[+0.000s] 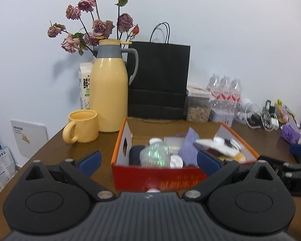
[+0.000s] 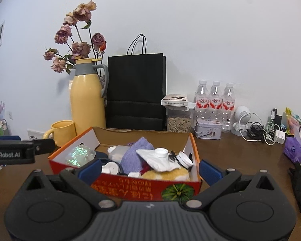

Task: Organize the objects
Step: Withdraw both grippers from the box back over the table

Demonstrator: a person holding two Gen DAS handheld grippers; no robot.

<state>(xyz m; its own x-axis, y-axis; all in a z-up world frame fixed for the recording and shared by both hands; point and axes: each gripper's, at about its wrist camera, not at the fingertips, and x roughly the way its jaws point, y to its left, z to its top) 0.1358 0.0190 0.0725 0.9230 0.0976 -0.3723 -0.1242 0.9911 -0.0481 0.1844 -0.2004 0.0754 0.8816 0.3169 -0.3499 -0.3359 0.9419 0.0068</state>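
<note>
Facing the filled red box (image 2: 130,184), the left gripper (image 1: 148,158) and right gripper (image 2: 150,168) both gape wide, empty.

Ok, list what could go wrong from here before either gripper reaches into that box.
1. The box is heaped: the white pouch lies loose on top and could slide out if something beneath is pulled.
2. The mug and flask stand close to the box's left side; a sideways shove might knock them.
3. Both hand-held grippers, left and right, are open and close together, so they could collide.
</note>
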